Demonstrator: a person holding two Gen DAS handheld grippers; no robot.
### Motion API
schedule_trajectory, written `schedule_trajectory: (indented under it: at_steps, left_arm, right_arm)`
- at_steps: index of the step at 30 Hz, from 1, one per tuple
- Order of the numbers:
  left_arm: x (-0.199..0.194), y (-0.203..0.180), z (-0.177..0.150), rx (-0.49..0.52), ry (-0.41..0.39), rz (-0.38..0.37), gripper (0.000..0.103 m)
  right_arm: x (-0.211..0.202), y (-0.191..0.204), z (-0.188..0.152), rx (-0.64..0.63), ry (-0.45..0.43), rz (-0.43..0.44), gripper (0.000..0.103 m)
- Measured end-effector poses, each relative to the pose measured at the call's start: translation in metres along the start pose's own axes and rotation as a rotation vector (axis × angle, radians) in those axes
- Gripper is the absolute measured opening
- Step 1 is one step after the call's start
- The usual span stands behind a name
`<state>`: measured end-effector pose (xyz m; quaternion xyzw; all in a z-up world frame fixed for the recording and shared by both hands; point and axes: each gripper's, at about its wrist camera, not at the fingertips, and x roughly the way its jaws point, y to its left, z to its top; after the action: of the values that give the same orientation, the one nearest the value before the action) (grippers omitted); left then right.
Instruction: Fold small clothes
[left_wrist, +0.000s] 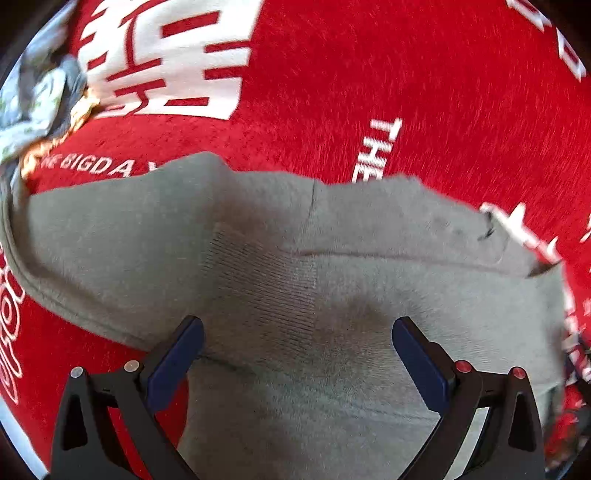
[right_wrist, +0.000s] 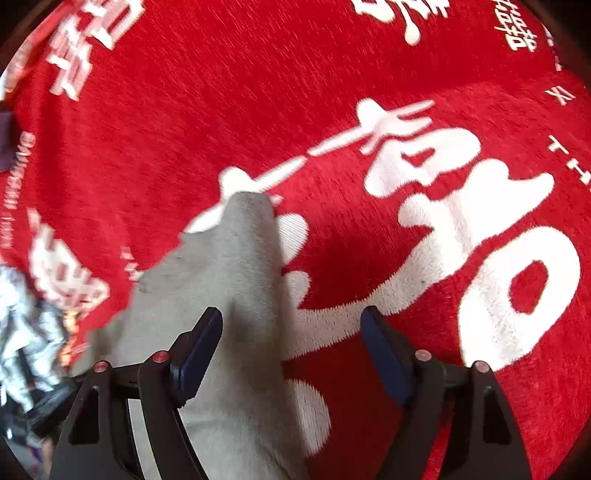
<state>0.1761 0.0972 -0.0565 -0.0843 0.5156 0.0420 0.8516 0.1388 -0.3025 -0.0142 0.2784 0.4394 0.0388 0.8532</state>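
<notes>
A small grey garment (left_wrist: 258, 240) lies spread across a red cloth with white lettering (left_wrist: 351, 85). It is folded over itself, with a ribbed patch near its middle. My left gripper (left_wrist: 297, 332) hovers over it, jaws wide apart and nothing pressed between the blue pads (left_wrist: 177, 362). In the right wrist view one end of the grey garment (right_wrist: 236, 266) runs up to a point. My right gripper (right_wrist: 291, 328) is open above its right edge; the left pad (right_wrist: 199, 350) is over grey fabric and the other is over the red cloth (right_wrist: 221, 92).
A heap of pale patterned clothes (left_wrist: 33, 99) lies at the far left edge of the red cloth, also seen low on the left as a blurred heap (right_wrist: 26, 332). Red cloth stretches beyond the garment on all other sides.
</notes>
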Motion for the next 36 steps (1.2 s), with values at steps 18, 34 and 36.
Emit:
schedule_trajectory:
  at_steps: [18,34,36]
  left_arm:
    - [-0.005,0.005,0.0,-0.017,-0.04,0.019,0.102]
    - [-0.059,0.085,-0.013,-0.017,-0.115,0.008,0.102]
    - [-0.064,0.136,-0.006,-0.132,-0.11,0.003,0.102]
  right_arm:
    - [0.045,0.068,0.018,-0.201,0.036,0.058,0.069]
    - [0.019,0.187,-0.088,-0.672,0.185,-0.015,0.092]
    - [0.026,0.235,-0.084,-0.763,0.14,0.004,0.095]
